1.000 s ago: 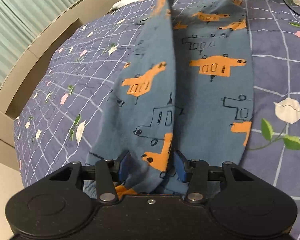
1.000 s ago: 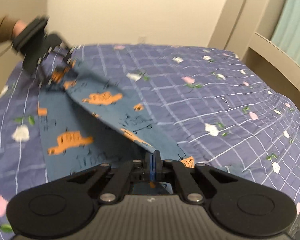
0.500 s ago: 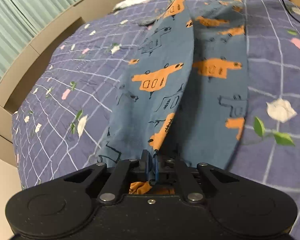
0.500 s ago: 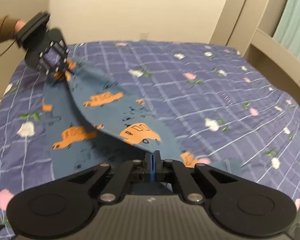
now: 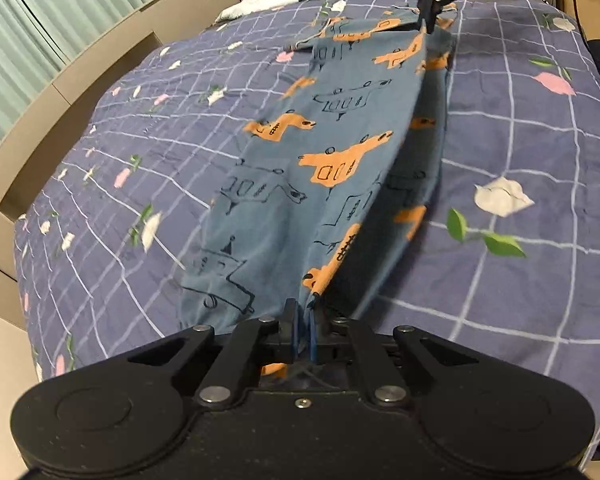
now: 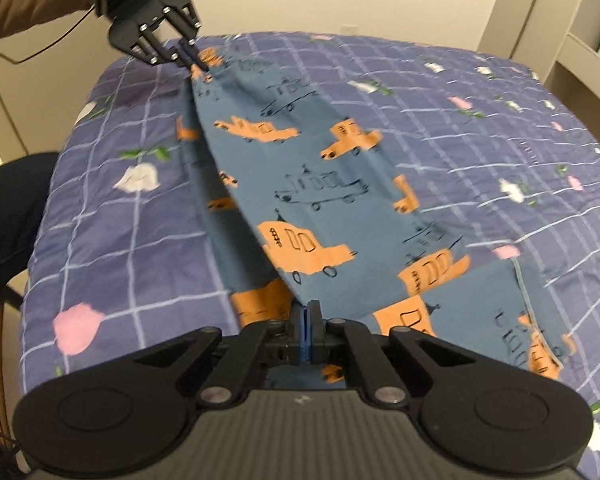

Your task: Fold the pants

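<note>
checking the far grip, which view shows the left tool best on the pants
The right wrist view: the left tool shows whole from outside, shut on the pants corner, raised above the bed. The left wrist view shows only its own fingers from behind, pinching cloth.

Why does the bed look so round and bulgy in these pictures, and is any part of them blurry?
Left wrist view: the fisheye lens bows the bedspread into a dome; the pants look slightly soft, the left tool sharp. Right wrist view: same bulge; the pants are smeared, the right tool crisp, light even and without glare.
</note>
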Demonstrator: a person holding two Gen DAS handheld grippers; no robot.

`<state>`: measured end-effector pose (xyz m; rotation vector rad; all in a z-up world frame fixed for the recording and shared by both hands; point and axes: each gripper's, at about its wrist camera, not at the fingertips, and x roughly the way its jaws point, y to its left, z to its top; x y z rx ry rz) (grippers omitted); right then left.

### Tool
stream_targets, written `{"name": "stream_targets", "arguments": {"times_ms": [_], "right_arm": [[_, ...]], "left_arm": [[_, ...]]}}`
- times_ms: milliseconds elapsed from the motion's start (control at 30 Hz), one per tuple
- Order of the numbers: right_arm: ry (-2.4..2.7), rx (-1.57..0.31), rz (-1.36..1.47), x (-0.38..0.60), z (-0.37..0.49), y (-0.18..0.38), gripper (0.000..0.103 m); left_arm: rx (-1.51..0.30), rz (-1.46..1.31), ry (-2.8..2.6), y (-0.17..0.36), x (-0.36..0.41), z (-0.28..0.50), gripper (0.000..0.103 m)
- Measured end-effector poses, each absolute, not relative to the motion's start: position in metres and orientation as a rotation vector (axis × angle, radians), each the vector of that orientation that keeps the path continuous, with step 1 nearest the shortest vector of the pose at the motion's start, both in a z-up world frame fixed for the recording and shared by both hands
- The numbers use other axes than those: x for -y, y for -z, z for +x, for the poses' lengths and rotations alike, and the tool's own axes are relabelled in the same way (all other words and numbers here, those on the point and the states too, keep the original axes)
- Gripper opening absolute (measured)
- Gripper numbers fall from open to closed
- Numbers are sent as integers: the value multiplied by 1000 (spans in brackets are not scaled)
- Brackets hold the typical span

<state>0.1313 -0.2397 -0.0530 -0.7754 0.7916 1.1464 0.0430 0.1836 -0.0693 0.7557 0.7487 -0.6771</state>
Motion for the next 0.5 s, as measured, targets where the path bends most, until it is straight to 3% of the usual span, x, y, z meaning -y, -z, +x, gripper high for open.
{"name": "stream_targets", "arguments": {"times_ms": [167, 267, 400, 467, 500], "right_arm": [[-1168, -826, -783, 238, 120, 66, 0], [-1159, -831, -788, 239, 118, 71, 1], [-1145, -888, -814, 235, 122, 87, 10], [-1141, -902, -810, 235, 124, 91, 13], [-1142, -911, -789, 237, 125, 88, 16]], "left_arm": [[-770, 746, 686, 77, -186, 37, 5], [-786, 756, 686, 87, -183, 36, 13], [-791, 824, 690, 101, -172, 33, 17], [-796, 814, 684, 95, -174, 33, 22], [-797, 807, 681, 90, -177, 32, 34]]}}
